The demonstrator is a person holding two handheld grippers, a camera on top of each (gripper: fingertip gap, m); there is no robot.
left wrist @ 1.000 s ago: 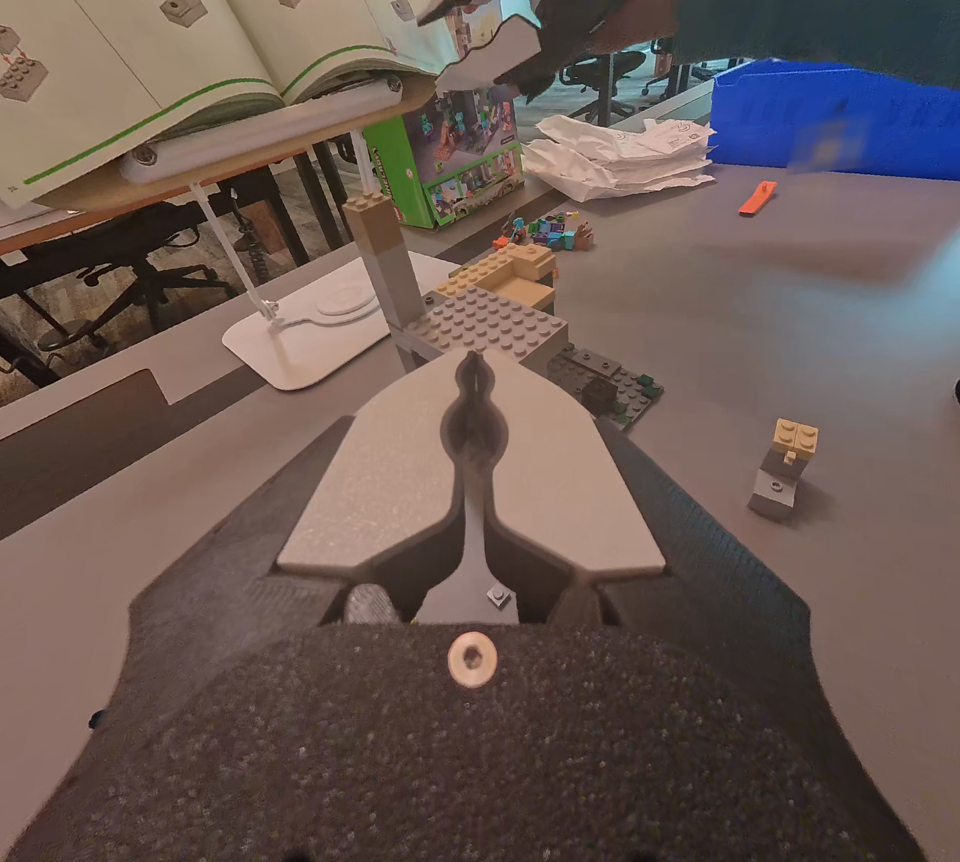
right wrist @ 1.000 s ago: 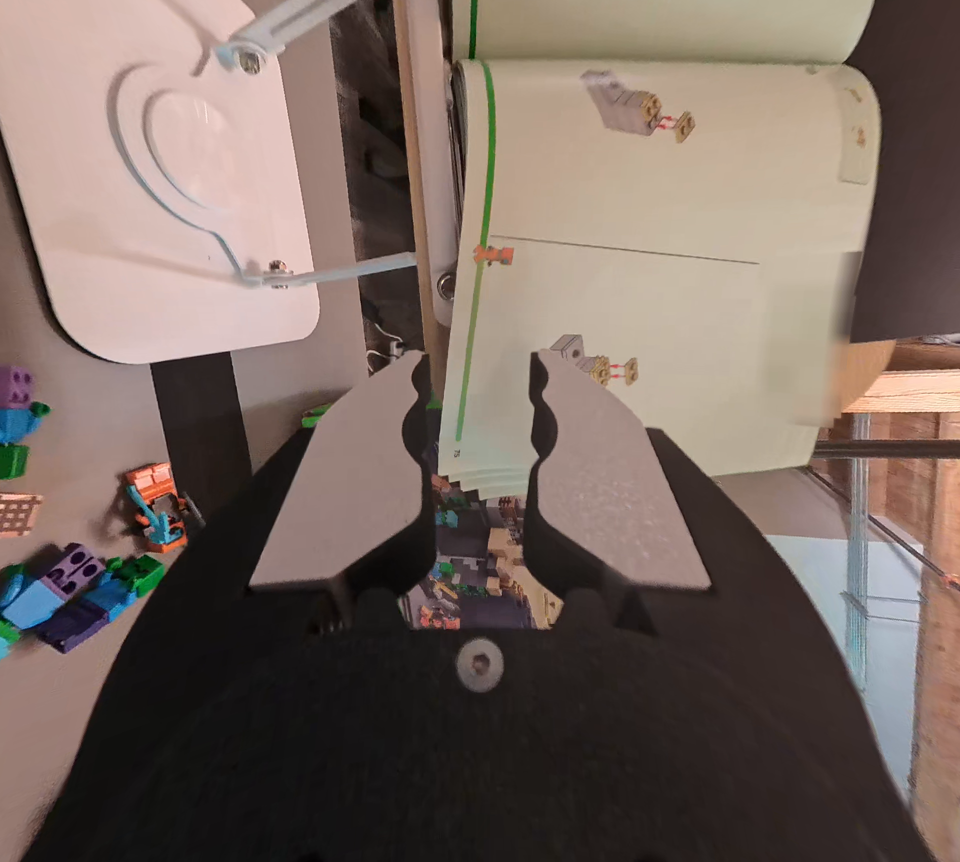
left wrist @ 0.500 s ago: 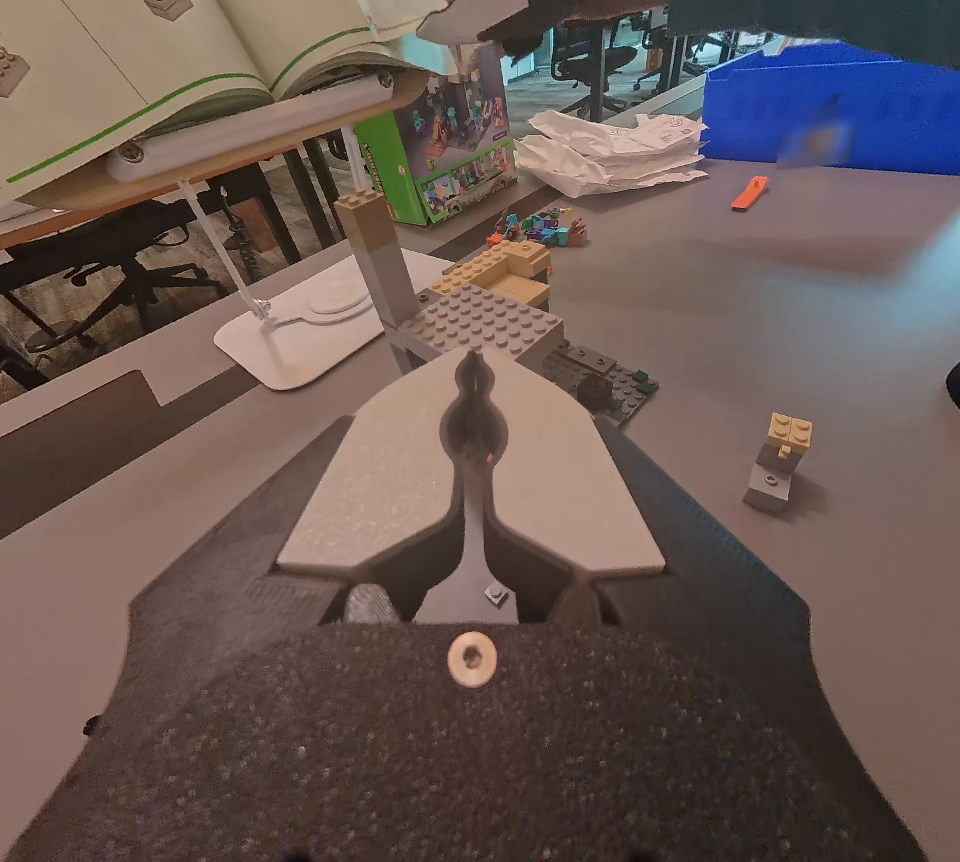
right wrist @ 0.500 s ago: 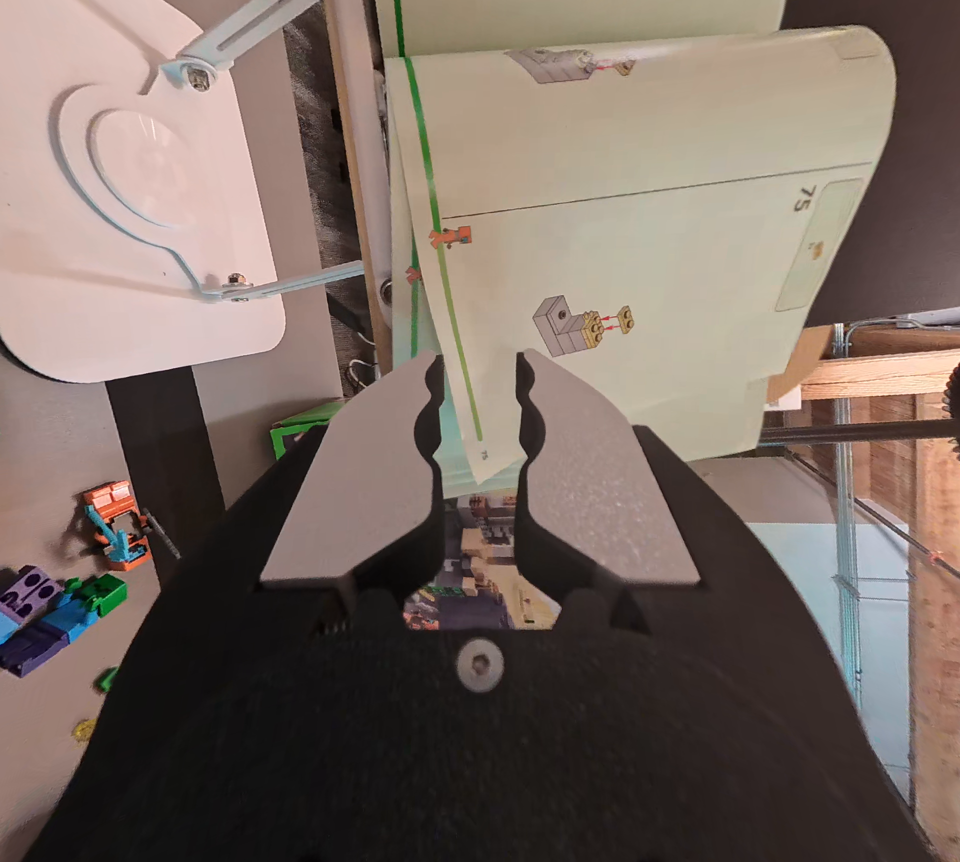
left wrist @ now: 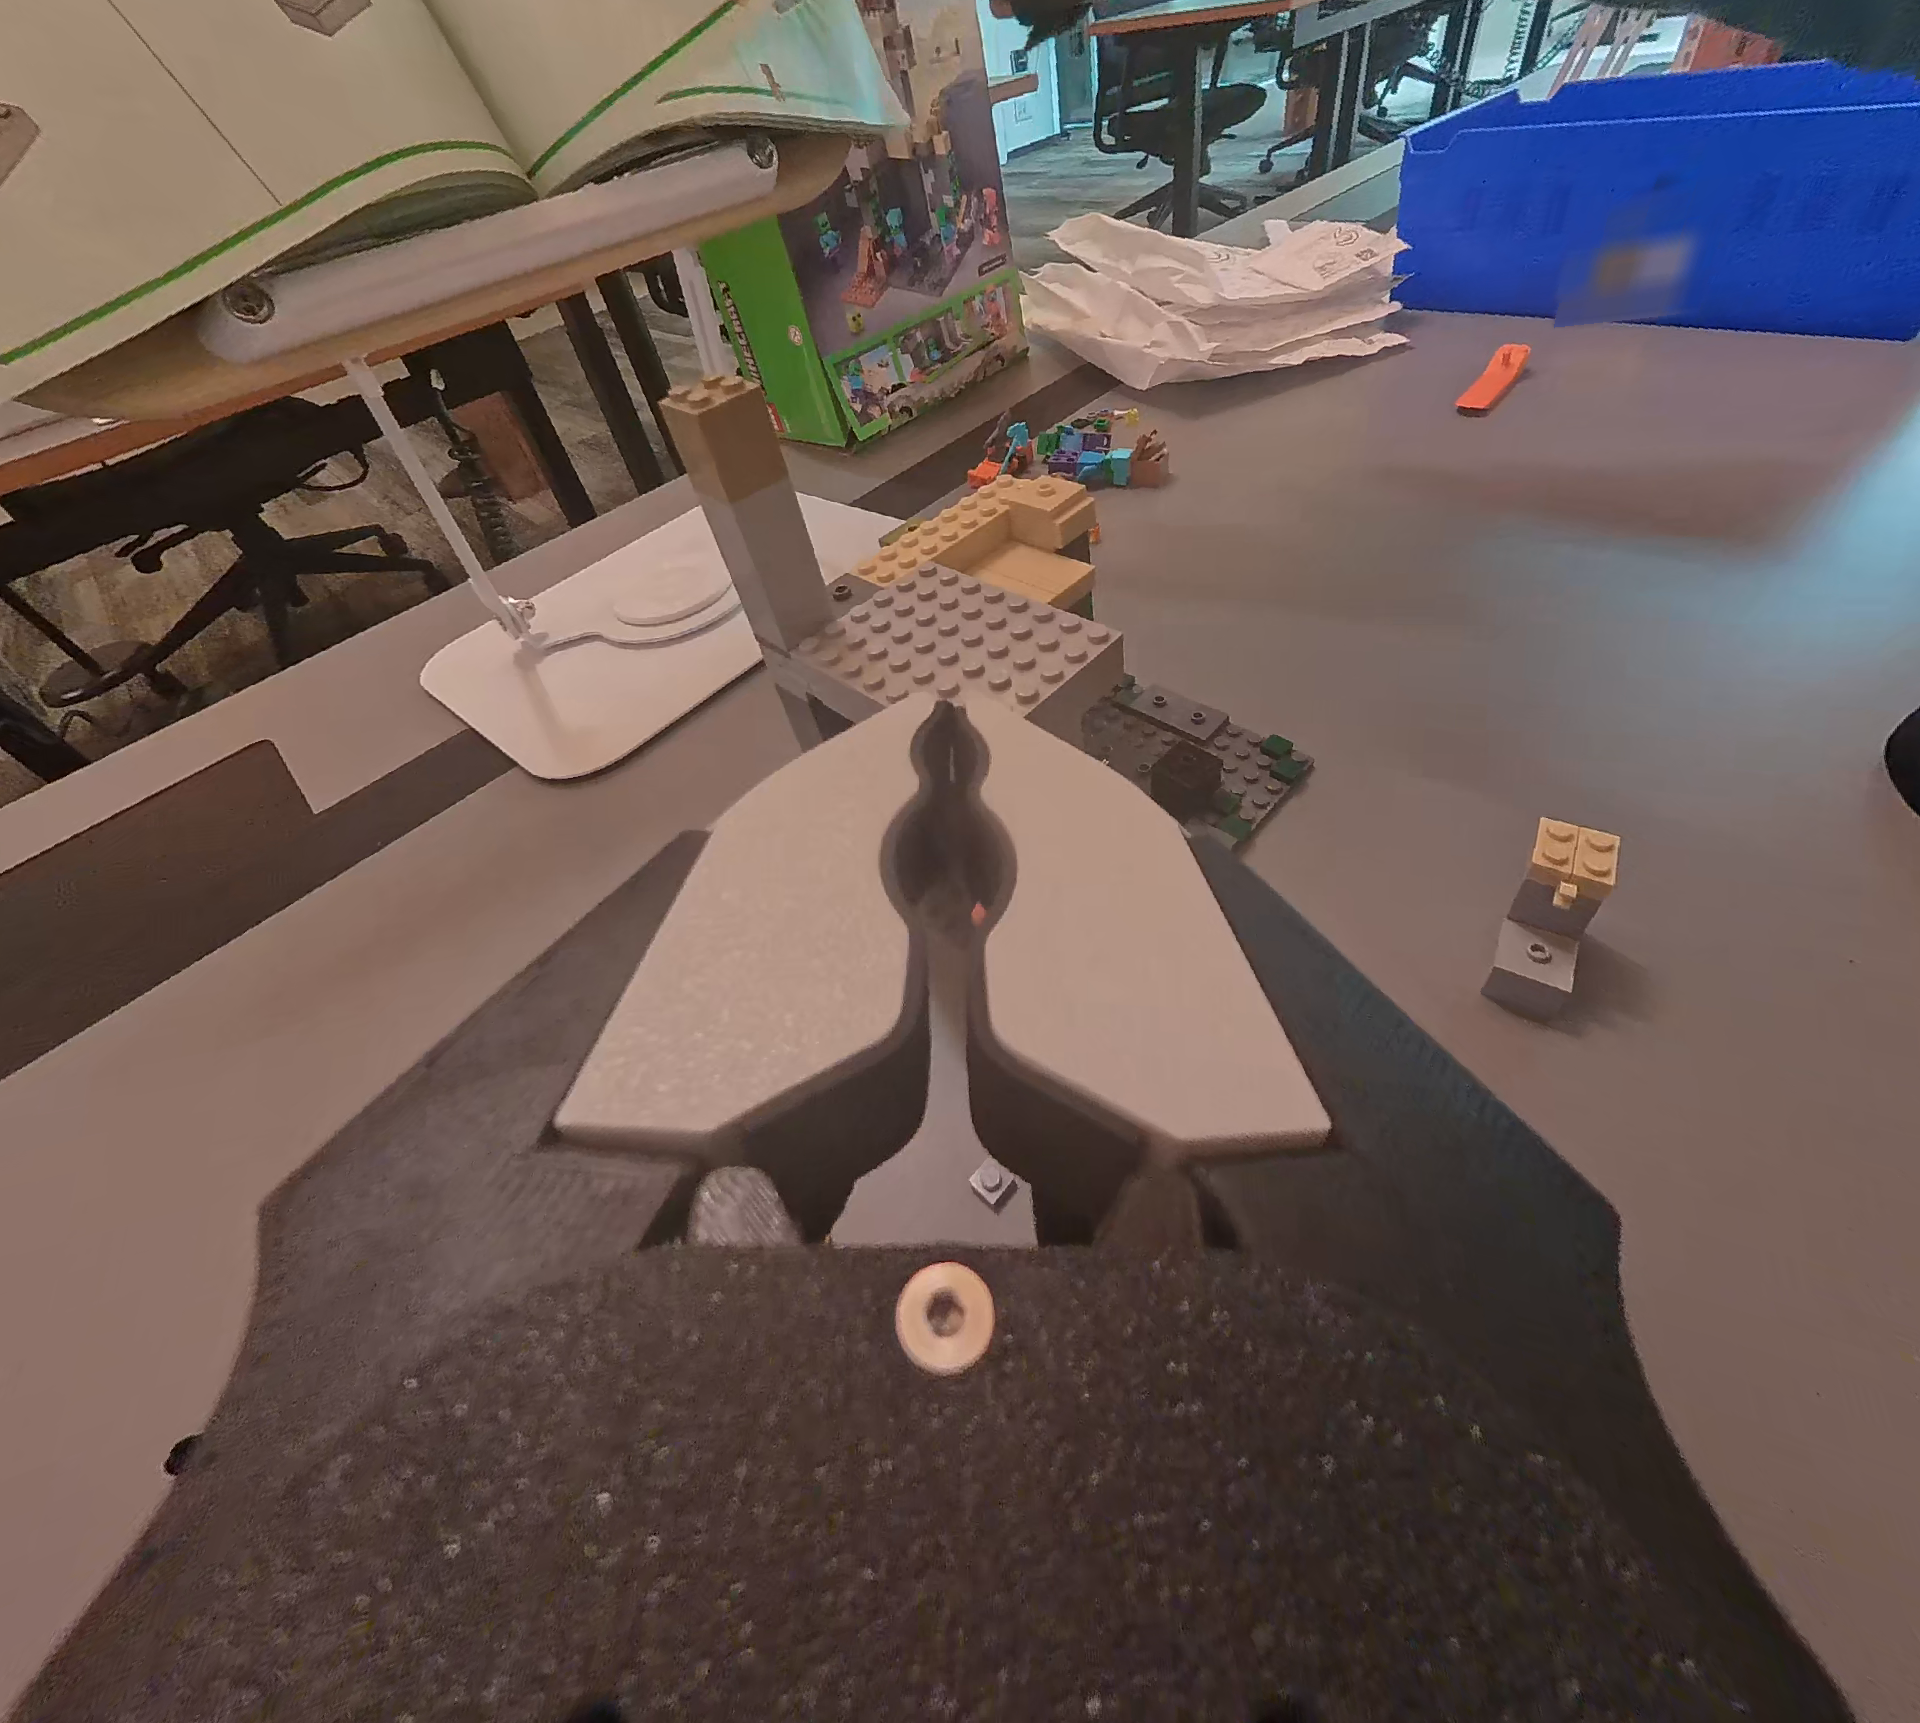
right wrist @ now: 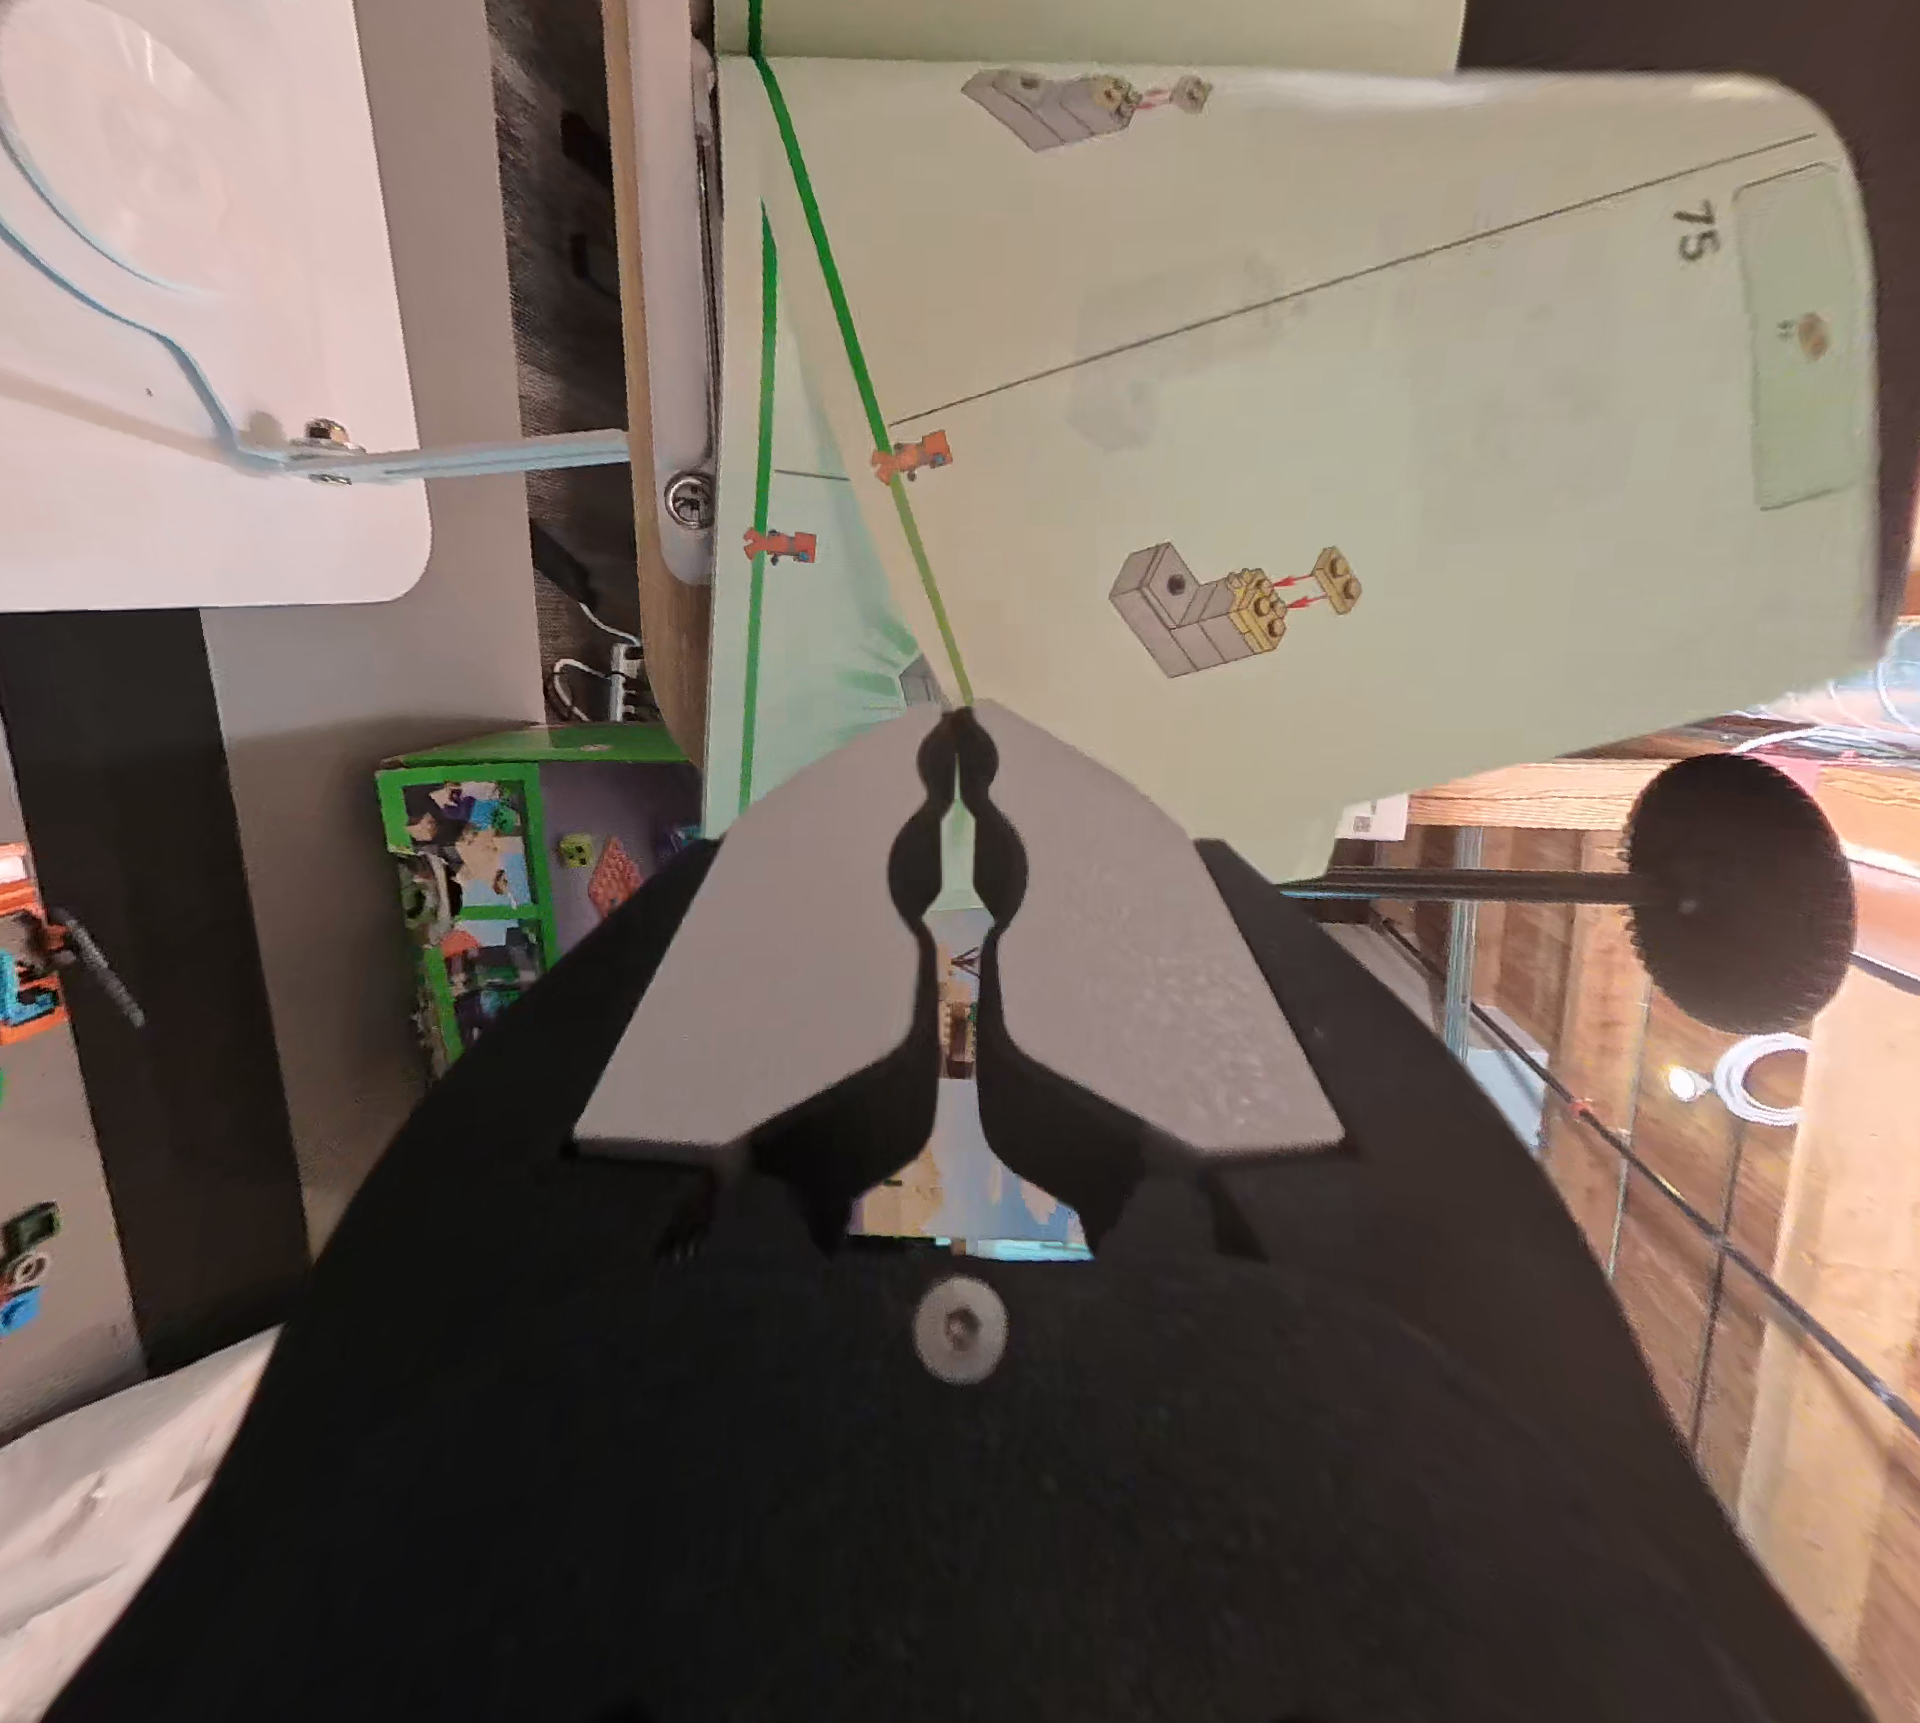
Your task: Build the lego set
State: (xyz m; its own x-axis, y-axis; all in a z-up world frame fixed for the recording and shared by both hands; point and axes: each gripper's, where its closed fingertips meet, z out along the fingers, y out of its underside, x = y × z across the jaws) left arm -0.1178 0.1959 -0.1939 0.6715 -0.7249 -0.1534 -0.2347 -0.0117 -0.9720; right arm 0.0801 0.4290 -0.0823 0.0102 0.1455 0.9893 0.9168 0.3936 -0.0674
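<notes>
The right gripper (right wrist: pixel 958 717) has its jaws closed on the lower corner of a pale green paper page (right wrist: pixel 1299 426) of a building-instruction booklet (left wrist: pixel 312 63), lifting it clear of the stack on a white metal book stand (left wrist: pixel 582 686). The left gripper (left wrist: pixel 945 717), jaws closed and apparently empty, hovers low over the grey table (left wrist: pixel 1507 634) just before a grey-and-tan toy-brick model (left wrist: pixel 966 634).

blue bin (left wrist: pixel 1662 208): blurred patch, cut by right edge | booklet (left wrist: pixel 208 63): cut off left
</notes>
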